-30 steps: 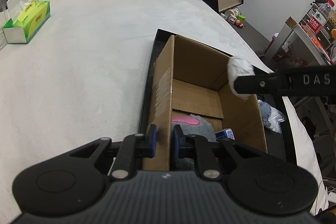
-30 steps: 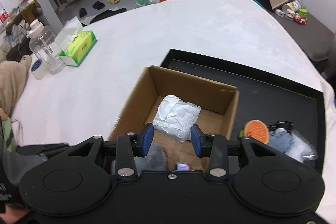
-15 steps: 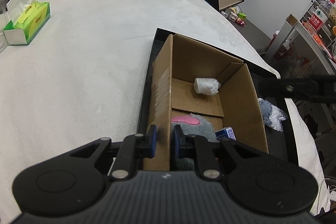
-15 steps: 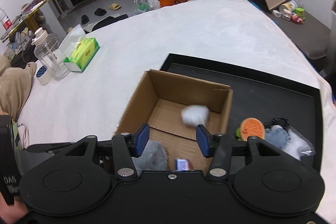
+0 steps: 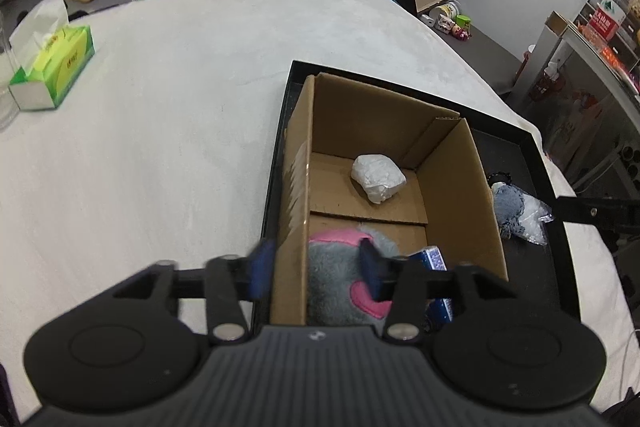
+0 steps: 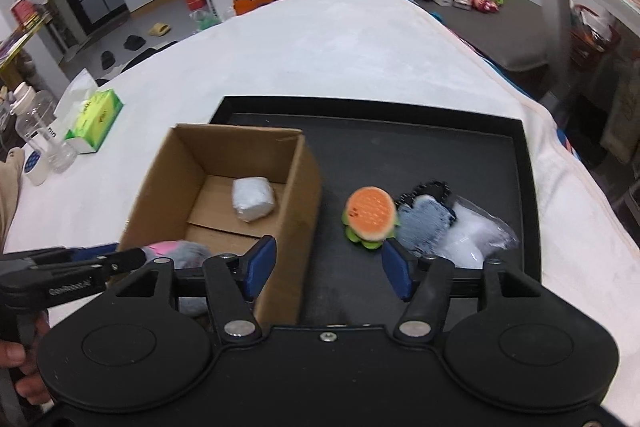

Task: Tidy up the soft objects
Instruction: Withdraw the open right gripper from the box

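A brown cardboard box stands on a black tray. Inside lie a white wrapped bundle, a grey and pink plush and a blue carton. My left gripper is open, its fingers astride the box's near left wall. My right gripper is open and empty, just short of a burger plush, a denim heart and a clear bag on the tray.
A green tissue box sits far left on the white cloth. A clear bottle and a white cup stand beside it. The table's right edge drops off beyond the tray.
The right gripper let go of the white bundle, which fell into the box, then swung right toward the burger plush. The left gripper opened off the box wall.
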Motion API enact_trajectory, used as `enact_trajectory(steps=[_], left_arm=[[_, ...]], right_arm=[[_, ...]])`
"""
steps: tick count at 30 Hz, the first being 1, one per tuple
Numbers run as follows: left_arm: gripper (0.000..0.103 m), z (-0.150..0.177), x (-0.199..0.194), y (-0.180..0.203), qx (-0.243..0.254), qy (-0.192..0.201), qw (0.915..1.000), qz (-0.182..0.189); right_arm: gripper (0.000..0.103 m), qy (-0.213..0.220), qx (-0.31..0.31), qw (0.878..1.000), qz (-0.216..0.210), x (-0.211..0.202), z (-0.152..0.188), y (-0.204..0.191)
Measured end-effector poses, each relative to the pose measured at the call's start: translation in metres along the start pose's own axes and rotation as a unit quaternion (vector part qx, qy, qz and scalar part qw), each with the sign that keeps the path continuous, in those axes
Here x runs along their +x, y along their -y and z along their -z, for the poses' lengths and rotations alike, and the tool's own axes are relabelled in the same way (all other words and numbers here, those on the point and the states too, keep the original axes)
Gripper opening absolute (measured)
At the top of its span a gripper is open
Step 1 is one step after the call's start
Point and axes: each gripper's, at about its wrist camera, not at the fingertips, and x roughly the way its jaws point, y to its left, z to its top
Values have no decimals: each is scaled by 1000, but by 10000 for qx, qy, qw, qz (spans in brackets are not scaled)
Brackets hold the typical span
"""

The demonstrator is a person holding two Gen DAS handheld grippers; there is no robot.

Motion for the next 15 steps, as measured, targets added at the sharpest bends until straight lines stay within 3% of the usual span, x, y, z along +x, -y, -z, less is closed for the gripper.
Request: enact_trajectory(steps=[6, 15], left_arm=[[71, -5, 1, 7, 35, 11, 9999, -108], [76, -10, 6, 24, 262, -40, 9994, -200]], right_arm=[[65, -52, 168, 9998, 33, 5, 8, 19], [67, -173, 406, 9990, 107, 17, 18, 50]])
